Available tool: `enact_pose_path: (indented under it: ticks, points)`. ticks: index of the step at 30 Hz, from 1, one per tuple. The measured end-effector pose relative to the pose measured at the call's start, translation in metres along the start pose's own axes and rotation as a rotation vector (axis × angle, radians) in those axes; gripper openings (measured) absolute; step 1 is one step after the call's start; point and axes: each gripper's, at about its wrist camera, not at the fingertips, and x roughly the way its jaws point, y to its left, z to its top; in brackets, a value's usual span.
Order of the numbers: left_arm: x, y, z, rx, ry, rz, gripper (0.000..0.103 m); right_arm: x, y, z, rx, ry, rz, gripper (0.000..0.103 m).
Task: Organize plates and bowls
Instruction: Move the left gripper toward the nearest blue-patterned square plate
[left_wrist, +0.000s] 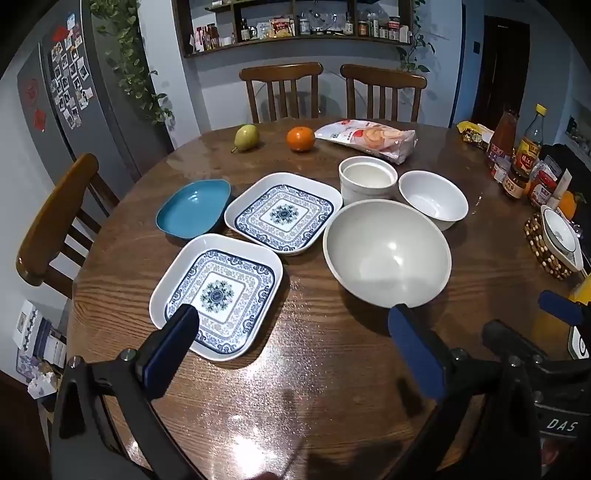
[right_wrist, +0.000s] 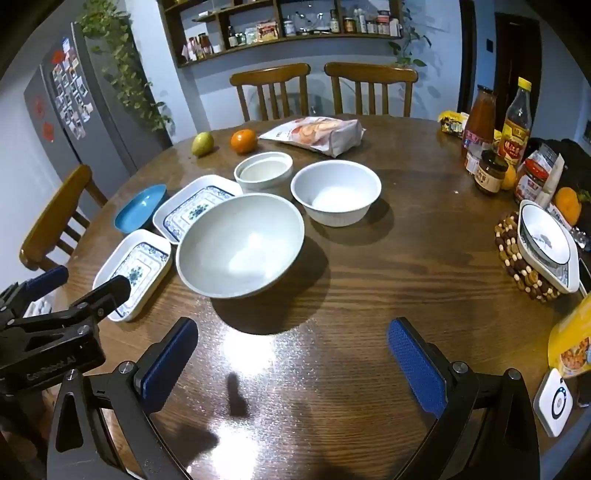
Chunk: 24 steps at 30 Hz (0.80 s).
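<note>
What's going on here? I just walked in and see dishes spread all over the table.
A person holds two grippers above the round wooden table, and both the left gripper and right gripper are open and empty. Nothing is stacked yet: two blue-patterned square plates, a blue dish, a large grey bowl, a smaller white bowl and a white round pot each sit separately.

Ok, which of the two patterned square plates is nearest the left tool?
The near plate, closest to the table edge. The left tool hangs over its corner; the other plate lies farther back, beside the blue dish.
</note>
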Motion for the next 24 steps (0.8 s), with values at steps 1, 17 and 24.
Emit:
enact_pose_path:
  ticks: [1, 17, 24]
  points:
    - [0.001, 0.0, 0.0, 0.001, 0.003, 0.001, 0.102, 0.0, 0.0, 0.0, 0.002, 0.001, 0.003, 0.103]
    - [-0.002, 0.006, 0.007, -0.013, -0.01, 0.013, 0.102, -0.012, 0.004, 0.009, 0.031, -0.015, 0.028, 0.103]
    - [0.0, 0.007, 0.007, -0.015, -0.001, 0.004, 0.102, -0.011, 0.006, 0.009, 0.038, -0.008, 0.037, 0.103]
